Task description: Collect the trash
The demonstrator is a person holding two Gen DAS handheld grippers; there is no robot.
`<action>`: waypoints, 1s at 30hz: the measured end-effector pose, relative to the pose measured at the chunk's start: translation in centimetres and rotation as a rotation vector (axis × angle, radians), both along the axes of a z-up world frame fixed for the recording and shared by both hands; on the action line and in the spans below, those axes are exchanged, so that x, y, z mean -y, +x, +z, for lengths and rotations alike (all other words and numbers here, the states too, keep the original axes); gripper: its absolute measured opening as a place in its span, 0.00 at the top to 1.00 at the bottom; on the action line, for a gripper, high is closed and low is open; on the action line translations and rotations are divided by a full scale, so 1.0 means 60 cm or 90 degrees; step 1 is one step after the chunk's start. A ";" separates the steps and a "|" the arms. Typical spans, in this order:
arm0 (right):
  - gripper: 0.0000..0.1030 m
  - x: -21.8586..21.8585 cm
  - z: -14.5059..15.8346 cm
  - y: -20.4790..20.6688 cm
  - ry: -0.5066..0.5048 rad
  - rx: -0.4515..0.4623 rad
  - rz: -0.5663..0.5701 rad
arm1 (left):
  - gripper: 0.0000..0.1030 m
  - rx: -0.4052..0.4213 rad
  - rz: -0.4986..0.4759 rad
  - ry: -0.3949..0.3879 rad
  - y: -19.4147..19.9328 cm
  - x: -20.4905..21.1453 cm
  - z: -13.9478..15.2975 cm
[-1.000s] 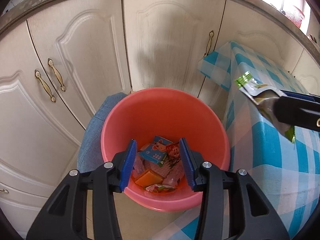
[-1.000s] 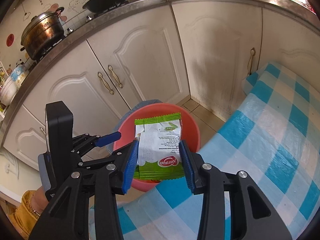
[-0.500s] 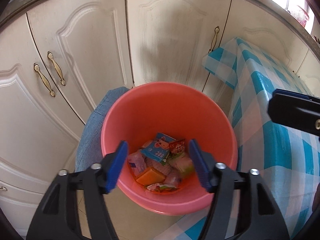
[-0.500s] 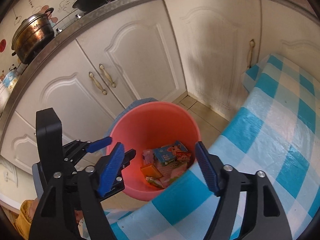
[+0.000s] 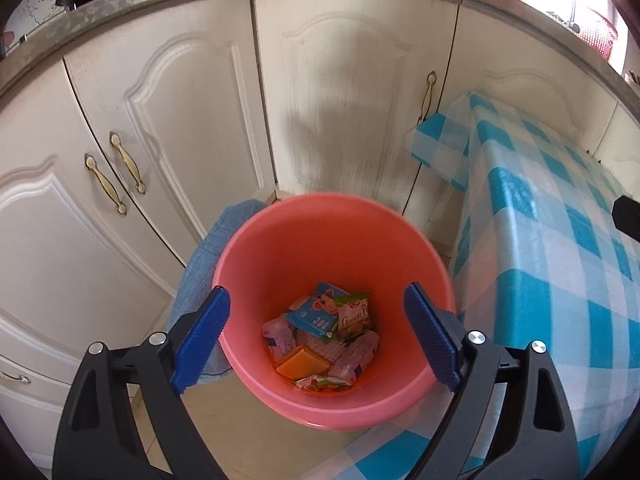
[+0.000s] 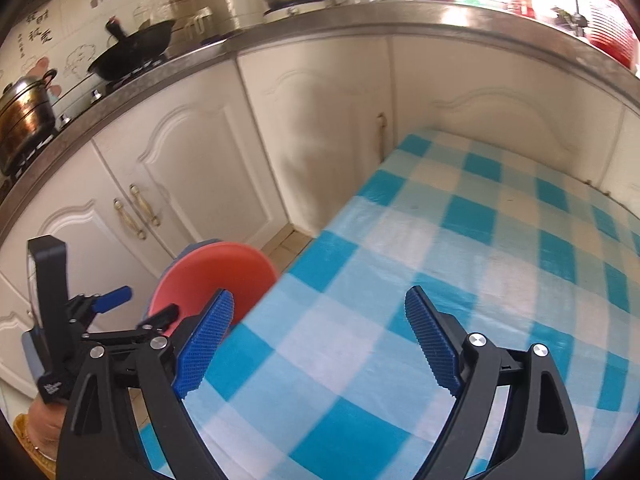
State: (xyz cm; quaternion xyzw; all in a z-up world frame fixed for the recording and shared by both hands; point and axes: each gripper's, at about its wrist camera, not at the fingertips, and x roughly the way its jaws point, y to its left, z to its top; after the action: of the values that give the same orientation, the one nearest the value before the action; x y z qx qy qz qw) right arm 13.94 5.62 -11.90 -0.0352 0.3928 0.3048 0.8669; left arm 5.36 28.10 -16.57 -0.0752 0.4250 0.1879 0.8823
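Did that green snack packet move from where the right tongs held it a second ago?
Yes. It left the tongs and now lies down in the pink bucket, beside the blue packet.

Pink plastic bucket is standing upright on the floor, sitting centre-bottom of the left wrist frame, w/ a blue cloth touching its left side. It's holding the trash at its bottom: blue carton w/ a cartoon animal is lying tilted on top; green-and-white snack pkt is leaning just right of it, touching; orange flat pack is lying lower left; pale pink wrappers are filling the gaps on both sides; a white/green wrapper is lying nearest the bottom wall. In the right wrist frame the bucket is showing at lower left, contents hidden.
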 end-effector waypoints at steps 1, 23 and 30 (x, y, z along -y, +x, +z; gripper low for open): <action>0.15 0.012 0.003 0.002 0.001 0.003 -0.012 | 0.13 0.009 -0.002 0.004 -0.002 0.006 0.010; 0.11 0.347 0.193 -0.088 0.056 0.154 -0.316 | 0.04 0.247 -0.166 0.048 -0.003 0.287 0.279; 0.09 0.439 0.288 -0.174 0.071 0.274 -0.407 | 0.04 0.305 -0.228 0.060 -0.023 0.393 0.345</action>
State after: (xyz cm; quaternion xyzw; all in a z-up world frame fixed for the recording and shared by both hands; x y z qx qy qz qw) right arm 3.51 -20.74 5.40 0.0732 0.1762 0.0262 0.9813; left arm 3.99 4.53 4.13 -0.0005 0.2023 0.0257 0.9790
